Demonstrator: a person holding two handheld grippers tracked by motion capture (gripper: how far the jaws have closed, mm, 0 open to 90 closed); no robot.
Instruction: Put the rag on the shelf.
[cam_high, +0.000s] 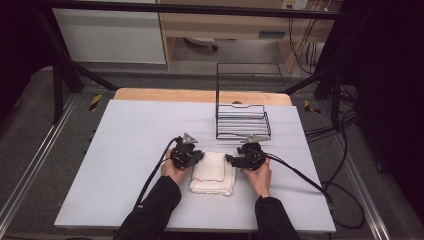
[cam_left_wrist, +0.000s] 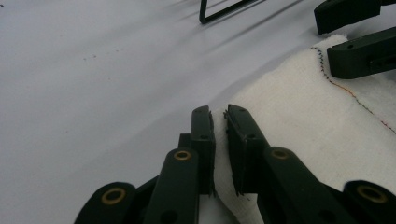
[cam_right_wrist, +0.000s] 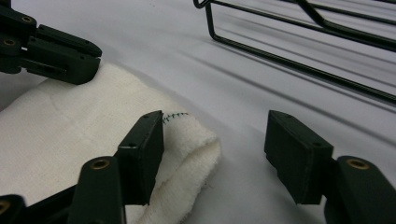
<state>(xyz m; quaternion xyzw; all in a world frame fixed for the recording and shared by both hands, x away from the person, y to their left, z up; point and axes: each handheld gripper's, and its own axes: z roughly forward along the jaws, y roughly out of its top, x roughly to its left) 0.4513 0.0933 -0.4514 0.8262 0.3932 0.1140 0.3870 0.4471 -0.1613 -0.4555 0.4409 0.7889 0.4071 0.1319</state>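
Left gripper (cam_high: 197, 156): we've got it on the left edge of the towel, cable trailing back toward the left sleeve (cam_high: 150, 212). In the left gripper view (cam_left_wrist: 219, 119) our jaws are pressed nearly together, pinching a fold of white cloth at the towel's edge.

Left hand (cam_high: 172, 167): we have it wrapped round the gripper body, low over the table.

Towel (cam_high: 214, 173): a folded white cloth, lying flat on the table between our two grippers, near the front middle. A thin line of coloured stitching runs across it, red in the high view and multicoloured in the left gripper view (cam_left_wrist: 299, 116). In the right gripper view (cam_right_wrist: 70, 135) its rolled corner bulges up just beside the left-hand jaw.

Right gripper (cam_high: 231, 159): we see it at the towel's right edge, pointing toward the left gripper. In the right gripper view (cam_right_wrist: 215, 149) the jaws are spread; one touches the towel's thick corner, the other stands clear over bare table. No pinch here.

Right hand (cam_high: 260, 175): we have it behind the gripper, forearm coming in from the bottom.

Wire basket (cam_high: 242, 122): black, standing just beyond the right gripper, apart from the towel.

Table (cam_high: 125, 150): pale grey top carrying everything.
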